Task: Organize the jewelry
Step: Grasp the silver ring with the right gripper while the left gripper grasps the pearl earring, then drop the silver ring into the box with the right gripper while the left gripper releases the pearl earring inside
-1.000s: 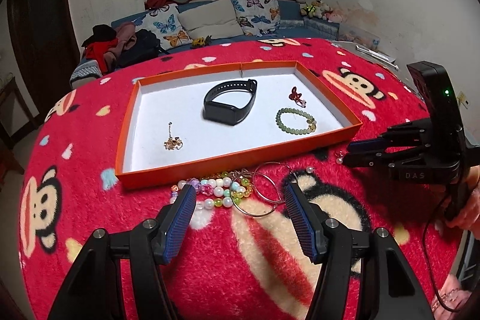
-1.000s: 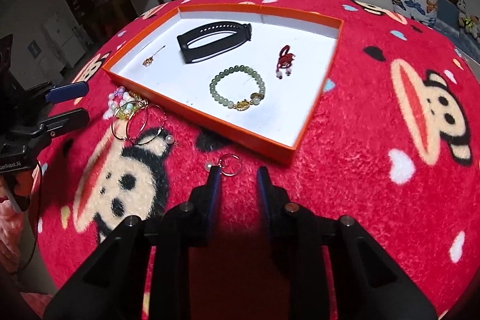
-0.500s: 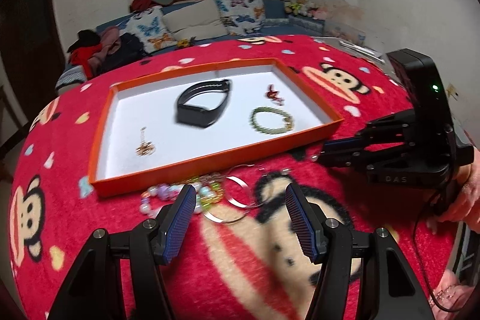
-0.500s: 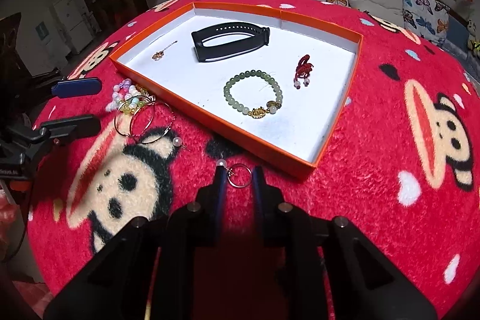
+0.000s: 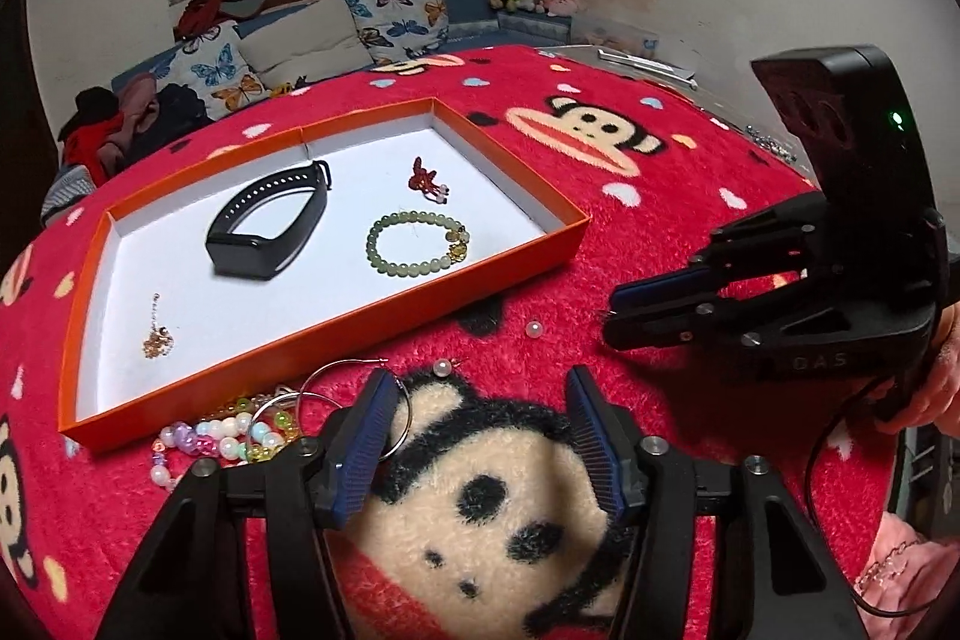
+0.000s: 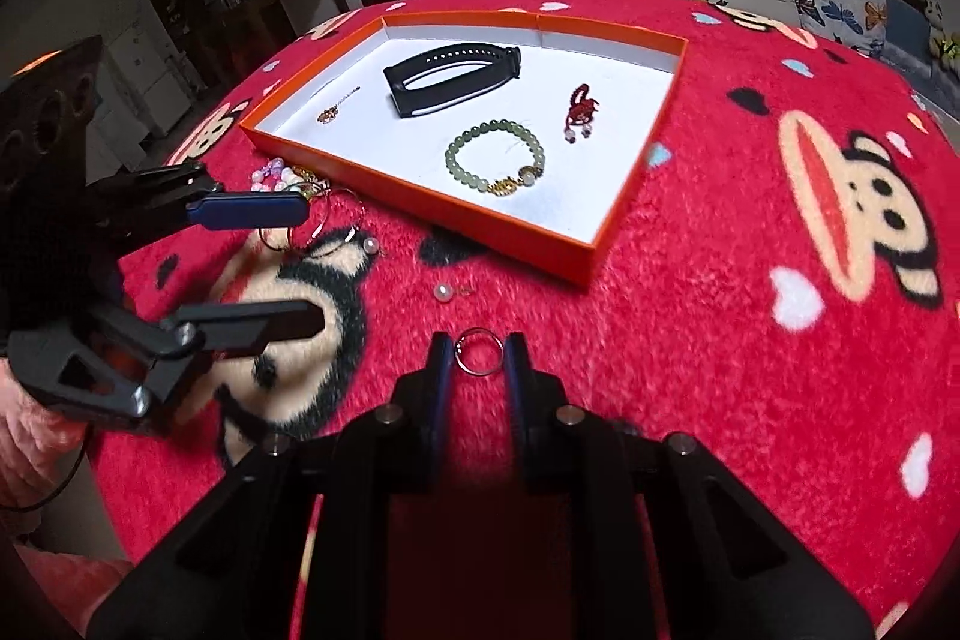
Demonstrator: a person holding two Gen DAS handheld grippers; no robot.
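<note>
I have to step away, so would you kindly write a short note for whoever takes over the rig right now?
Right gripper: jaws shut on the small ring earring, just above the red blanket, short of the tray.
Left gripper: jaws closing with nothing between them, beside the hoop earrings.
Done, inside the orange tray: black band, green bead bracelet, red charm, gold pendant.
Left: tray the ring earring, then the hoop earrings, the pastel bead bracelet and the pearl studs on the blanket.
</note>
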